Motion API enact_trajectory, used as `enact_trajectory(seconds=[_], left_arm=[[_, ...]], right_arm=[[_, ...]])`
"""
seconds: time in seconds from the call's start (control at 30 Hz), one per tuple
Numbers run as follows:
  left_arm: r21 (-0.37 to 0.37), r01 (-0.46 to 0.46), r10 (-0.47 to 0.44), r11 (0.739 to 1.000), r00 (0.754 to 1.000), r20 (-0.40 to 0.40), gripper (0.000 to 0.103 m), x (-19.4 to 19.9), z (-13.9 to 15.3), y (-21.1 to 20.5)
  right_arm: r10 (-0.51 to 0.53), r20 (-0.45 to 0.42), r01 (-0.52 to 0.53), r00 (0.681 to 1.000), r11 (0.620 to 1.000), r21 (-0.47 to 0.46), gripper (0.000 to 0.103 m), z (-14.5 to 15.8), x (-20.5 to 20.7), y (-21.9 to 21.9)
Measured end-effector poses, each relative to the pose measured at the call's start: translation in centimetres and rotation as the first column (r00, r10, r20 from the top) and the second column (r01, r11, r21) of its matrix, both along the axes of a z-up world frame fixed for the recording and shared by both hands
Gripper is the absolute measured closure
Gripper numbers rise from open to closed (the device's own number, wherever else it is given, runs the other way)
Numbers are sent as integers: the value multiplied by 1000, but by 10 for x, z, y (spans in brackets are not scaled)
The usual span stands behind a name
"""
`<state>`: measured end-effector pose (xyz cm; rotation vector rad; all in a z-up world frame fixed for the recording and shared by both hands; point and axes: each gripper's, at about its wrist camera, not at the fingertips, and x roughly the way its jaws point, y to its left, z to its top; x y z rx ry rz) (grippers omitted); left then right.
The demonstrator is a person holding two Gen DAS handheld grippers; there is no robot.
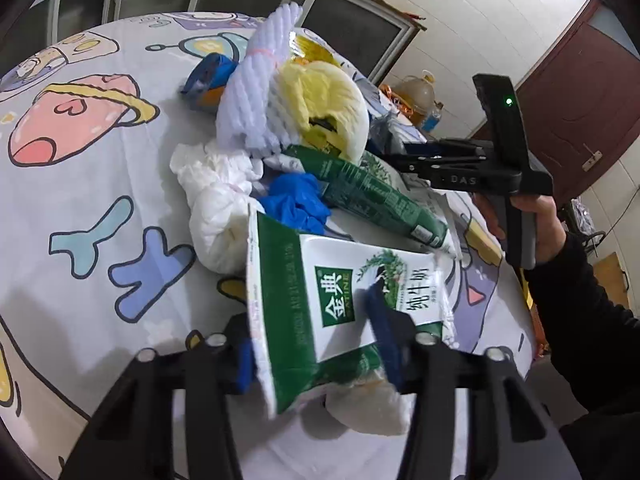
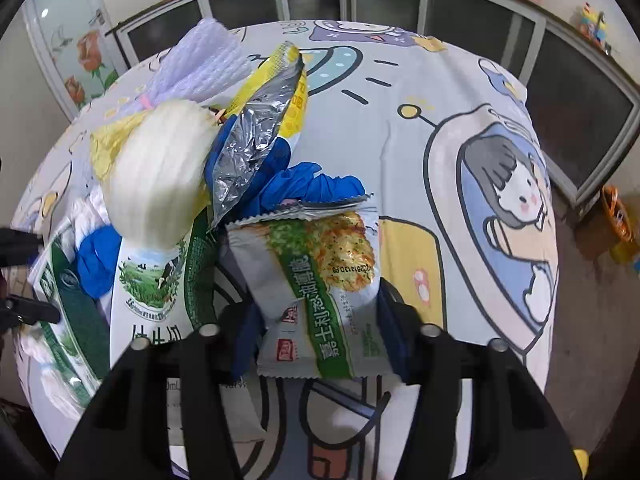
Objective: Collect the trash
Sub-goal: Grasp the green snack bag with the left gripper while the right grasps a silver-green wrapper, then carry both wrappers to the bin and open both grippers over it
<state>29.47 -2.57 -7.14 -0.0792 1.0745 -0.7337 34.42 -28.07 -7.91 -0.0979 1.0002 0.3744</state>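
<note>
A pile of trash lies on the cartoon-print tablecloth [image 1: 80,200]. My left gripper [image 1: 316,344] is shut on a flattened green-and-white milk carton [image 1: 332,300], its blue pads [image 1: 384,332] pressing both sides. My right gripper [image 2: 320,332] is shut on a grey-and-green cracker wrapper [image 2: 320,280]. In the left wrist view the right gripper [image 1: 396,160] reaches into the pile from the right, held by a hand [image 1: 536,216]. The left gripper [image 2: 28,276] shows at the left edge of the right wrist view.
The pile holds a second milk carton [image 1: 372,196], blue gloves [image 1: 296,200], crumpled white tissue [image 1: 216,184], white foam netting [image 1: 256,92], a pale yellow leafy lump [image 2: 160,184] and a foil-lined yellow bag [image 2: 256,140]. Dark cabinets [image 2: 580,120] stand beyond the table edge.
</note>
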Motion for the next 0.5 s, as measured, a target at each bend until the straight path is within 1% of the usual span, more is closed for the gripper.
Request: enact_trajectory(seconds=[0.07,0.1,0.13,0.17,0.27,0.33,0.4,0.5], left_arm=[[-25,0,0,1000,1000,12,67,-3,5,1],[-53,-6,7,999,1000,17,70,-5,10,3],[-72,-11,12,997,1000,21,71,-6,13,6],[-85,-20,22,996,999,25,72,-8,16,8],[-156,-32,35,987,999,15,77,-11,26,19],[-186,-37,43,982,999,25,80,-16,34,26],[-191,-44,54,981,997,46,81,-23,42,29],[-198,-48,62,979,996,67,81,-30,50,33]], right_arm=[[-10,5,10,1000,1000,25,77,4,-4,-3],[-14,11,13,1000,999,32,88,8,-7,-4],[-18,13,18,1000,999,35,92,10,-10,-5],[-20,16,19,1000,999,46,93,14,-13,-6],[-23,50,18,998,996,86,94,28,-26,-11],[-23,67,16,997,994,104,94,39,-35,-14],[-31,88,22,996,995,100,94,48,-44,-16],[-46,104,34,994,993,117,94,60,-56,-20]])
